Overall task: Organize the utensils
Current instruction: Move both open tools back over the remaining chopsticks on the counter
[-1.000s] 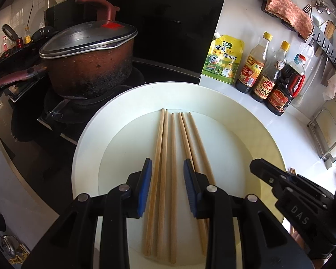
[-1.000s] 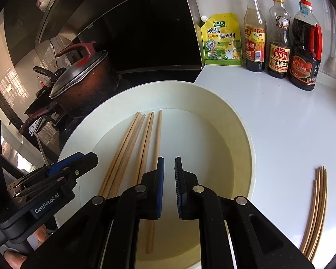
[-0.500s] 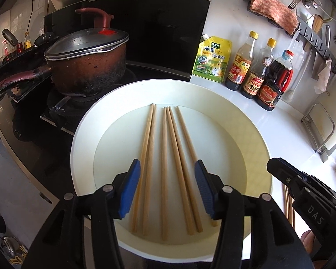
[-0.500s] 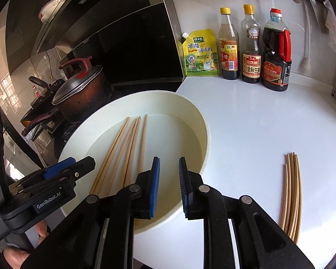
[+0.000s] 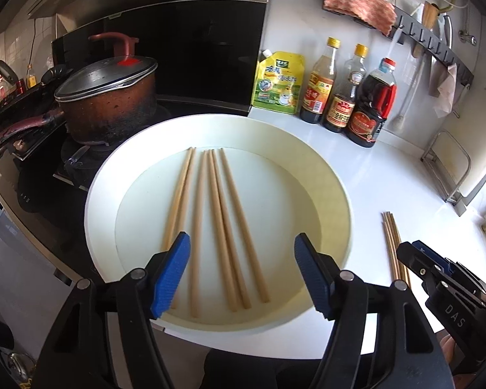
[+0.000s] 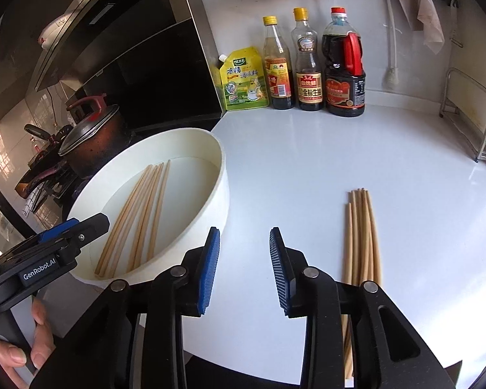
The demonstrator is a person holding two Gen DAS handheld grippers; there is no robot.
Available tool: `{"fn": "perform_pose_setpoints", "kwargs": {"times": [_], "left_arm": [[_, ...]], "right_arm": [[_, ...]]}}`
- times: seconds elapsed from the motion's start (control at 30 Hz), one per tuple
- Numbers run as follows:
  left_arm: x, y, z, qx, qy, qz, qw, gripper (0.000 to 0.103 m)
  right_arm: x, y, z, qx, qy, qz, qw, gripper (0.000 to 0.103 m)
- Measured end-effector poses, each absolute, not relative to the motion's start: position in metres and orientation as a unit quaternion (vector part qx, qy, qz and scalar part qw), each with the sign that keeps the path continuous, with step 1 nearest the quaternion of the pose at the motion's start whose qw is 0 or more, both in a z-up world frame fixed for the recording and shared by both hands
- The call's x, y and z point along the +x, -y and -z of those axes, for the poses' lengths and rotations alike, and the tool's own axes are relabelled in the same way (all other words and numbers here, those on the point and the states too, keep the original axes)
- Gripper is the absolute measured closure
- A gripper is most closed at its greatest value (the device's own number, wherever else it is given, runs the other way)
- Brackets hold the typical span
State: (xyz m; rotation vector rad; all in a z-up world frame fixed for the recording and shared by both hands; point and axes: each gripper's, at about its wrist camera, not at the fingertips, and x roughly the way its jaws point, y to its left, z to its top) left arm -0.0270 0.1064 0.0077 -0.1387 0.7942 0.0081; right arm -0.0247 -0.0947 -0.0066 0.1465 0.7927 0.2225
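Both grippers' jaws have just been opening, empty: left gripper (image 5: pixel 241 275) above five chopsticks (image 5: pixel 217 223) inside the basin (image 5: pixel 307 136); right gripper (image 6: pixel 243 269) beside the counter bundle (image 6: pixel 361 236), likely pairing next.

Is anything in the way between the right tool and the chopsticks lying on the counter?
Nothing visible. The right tool hangs open over bare white counter, and the loose chopsticks lie just to its right, with no object between them. The bowl sits on its other side.

white counter (image 6: pixel 307 168), basin (image 6: pixel 222 194), chopsticks (image 6: pixel 361 236), bottles (image 6: pixel 309 64)
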Motion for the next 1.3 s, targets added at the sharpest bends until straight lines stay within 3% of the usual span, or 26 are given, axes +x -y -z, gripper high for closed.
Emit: {"fn": "perform_pose_setpoints", "kwargs": {"times": [0.1, 0.63, 1.3], "left_arm": [[-0.034, -0.097, -0.009, -0.068, -0.384, 0.007, 0.921, 0.029], [-0.055, -0.020, -0.008, -0.028, -0.390, 0.073, 0.917, 0.020], [-0.055, 0.039, 0.026, -0.009, -0.421, 0.084, 0.903, 0.016]], "right_arm": [[-0.036, 0.107, 0.005, 0.070, -0.382, -0.099, 0.916, 0.071], [-0.084, 0.191, 0.014, 0.077, -0.390, -0.019, 0.917, 0.064], [-0.058, 0.228, 0.062, 0.054, -0.445, -0.018, 0.893, 0.063]]}}
